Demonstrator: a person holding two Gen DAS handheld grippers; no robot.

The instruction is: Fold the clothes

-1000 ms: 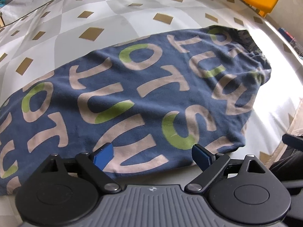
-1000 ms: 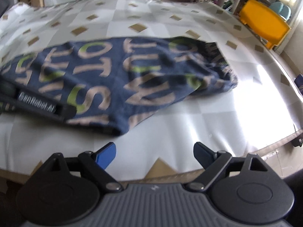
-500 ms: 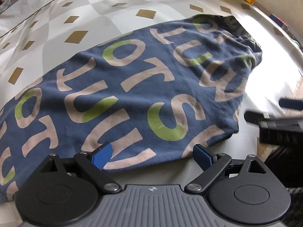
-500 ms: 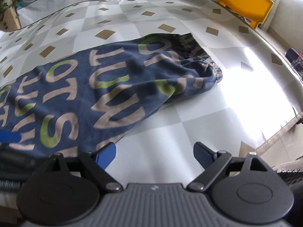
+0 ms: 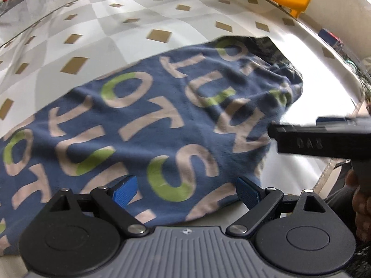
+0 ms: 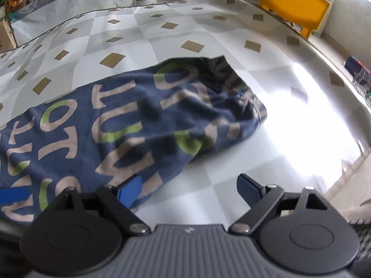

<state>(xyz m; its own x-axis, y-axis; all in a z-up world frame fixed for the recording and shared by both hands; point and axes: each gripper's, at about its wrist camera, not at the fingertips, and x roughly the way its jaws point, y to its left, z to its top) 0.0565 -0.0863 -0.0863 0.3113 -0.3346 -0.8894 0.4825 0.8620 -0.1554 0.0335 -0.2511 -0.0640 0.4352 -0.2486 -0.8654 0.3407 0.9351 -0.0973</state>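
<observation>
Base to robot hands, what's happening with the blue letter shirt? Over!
Left gripper and right gripper open, empty. Shirt flat on tablecloth, far end bunched. Nothing in the way.

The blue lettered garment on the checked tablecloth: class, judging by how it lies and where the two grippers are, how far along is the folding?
Done: the blue garment lies mostly spread on the tablecloth, its far end still bunched; no finished fold is evident. In hand: nothing; the left gripper and right gripper are open at its near edge. Left: grasping it, then probably every fold.
</observation>
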